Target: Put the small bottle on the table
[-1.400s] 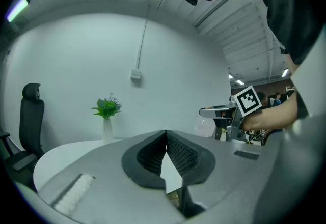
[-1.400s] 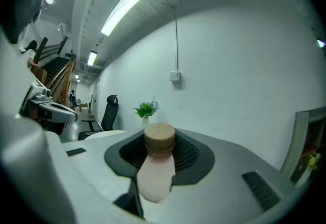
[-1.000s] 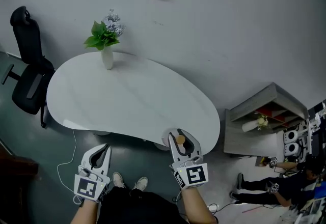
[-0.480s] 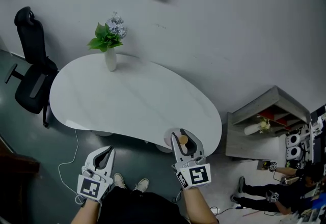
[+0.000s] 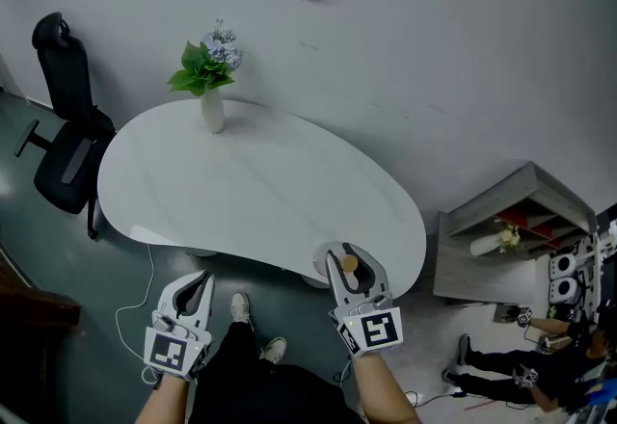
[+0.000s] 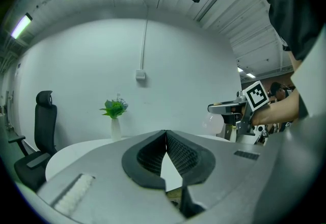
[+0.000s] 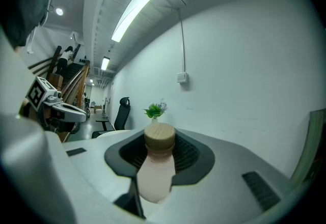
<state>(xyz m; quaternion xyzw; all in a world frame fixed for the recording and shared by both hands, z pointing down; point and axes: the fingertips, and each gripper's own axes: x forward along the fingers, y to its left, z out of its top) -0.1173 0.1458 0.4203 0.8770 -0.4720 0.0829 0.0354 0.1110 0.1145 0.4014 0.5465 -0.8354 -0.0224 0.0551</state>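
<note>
The task is judged to be about midway: the small pale-pink bottle with a round wooden cap (image 7: 156,164) has been picked up but not yet set down. It is pinched upright between the jaws of the right gripper (image 5: 347,258), whose ribbed pads are pressed against its sides, and is held at about the 5 o'clock edge of the white kidney-shaped table (image 5: 241,191). What is left is to carry it over the tabletop, lower it and release it. The left gripper (image 5: 198,280) is held off the table at about 7 o'clock, jaws pressed together on nothing. One bottle, one table and two grippers are counted, with one white vase of green leaves (image 5: 212,104) at 11 o'clock and one black office chair (image 5: 63,152) at 9 o'clock.
</note>
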